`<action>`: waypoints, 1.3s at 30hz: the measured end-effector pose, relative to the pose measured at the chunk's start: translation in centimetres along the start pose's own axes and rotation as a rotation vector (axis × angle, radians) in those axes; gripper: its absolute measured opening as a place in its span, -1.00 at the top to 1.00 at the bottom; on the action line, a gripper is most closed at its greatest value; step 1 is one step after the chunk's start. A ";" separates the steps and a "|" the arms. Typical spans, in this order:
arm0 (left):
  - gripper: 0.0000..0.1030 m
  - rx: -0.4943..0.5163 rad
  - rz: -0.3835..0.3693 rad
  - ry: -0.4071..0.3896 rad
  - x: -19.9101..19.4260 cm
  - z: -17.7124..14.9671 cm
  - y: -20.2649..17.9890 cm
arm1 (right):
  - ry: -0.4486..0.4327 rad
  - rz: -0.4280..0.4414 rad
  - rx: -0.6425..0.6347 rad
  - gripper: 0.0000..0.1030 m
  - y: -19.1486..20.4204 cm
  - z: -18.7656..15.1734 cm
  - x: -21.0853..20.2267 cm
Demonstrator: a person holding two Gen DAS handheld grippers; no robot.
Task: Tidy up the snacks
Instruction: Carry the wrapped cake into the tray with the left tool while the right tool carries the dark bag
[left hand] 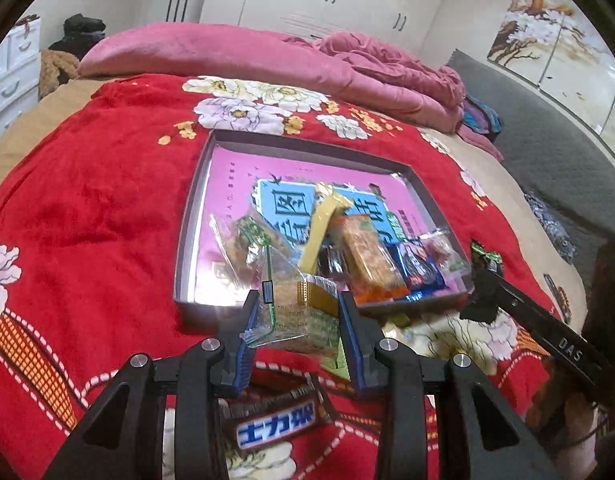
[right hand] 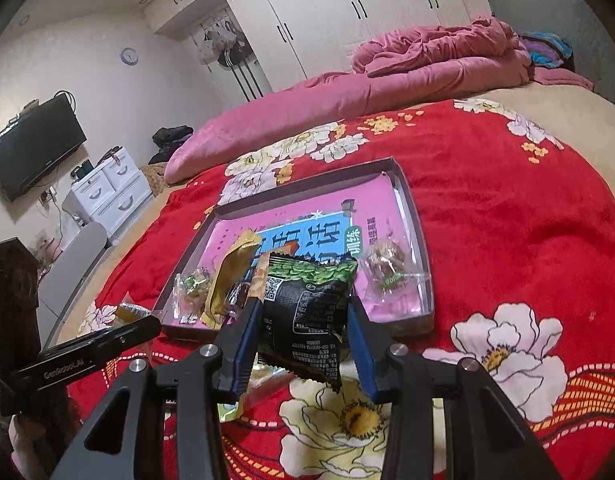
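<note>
Left fingers (left hand: pixel 297 320) clamp a clear-wrapped snack (left hand: pixel 295 308); right fingers (right hand: pixel 303 344) clamp a black packet (right hand: pixel 307 312)

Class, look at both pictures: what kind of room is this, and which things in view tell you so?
Most likely a bedroom: a bed under a red floral blanket, a pink quilt heaped at its far end, and white wardrobes along the wall.

Roughly six snacks (left hand: pixel 371 256) in one box (left hand: pixel 307 148).
</note>
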State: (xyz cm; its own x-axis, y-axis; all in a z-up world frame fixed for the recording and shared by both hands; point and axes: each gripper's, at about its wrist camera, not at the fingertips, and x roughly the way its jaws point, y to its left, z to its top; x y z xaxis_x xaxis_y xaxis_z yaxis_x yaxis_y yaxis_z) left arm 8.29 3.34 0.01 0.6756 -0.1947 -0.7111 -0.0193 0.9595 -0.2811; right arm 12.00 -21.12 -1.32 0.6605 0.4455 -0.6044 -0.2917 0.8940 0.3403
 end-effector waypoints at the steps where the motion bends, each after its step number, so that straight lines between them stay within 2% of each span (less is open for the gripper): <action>1: 0.25 0.005 0.006 -0.003 0.2 0.2 0.0 | -0.002 0.002 -0.002 0.17 0.0 0.0 0.1; 18: 0.25 0.069 0.019 -0.012 2.9 1.6 -1.5 | -0.030 -0.024 -0.010 0.17 -0.9 1.7 1.6; 39: 0.25 0.058 0.045 0.013 6.0 2.5 -1.2 | -0.019 -0.065 -0.039 0.17 -0.5 2.5 4.1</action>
State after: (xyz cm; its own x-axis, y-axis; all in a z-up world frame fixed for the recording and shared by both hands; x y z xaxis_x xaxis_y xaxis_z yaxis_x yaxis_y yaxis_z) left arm 14.20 1.50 -2.25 0.6657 -0.1534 -0.7303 -0.0064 0.9774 -0.2112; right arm 16.59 -19.87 -2.19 0.6915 0.3856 -0.6108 -0.2738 0.9224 0.2724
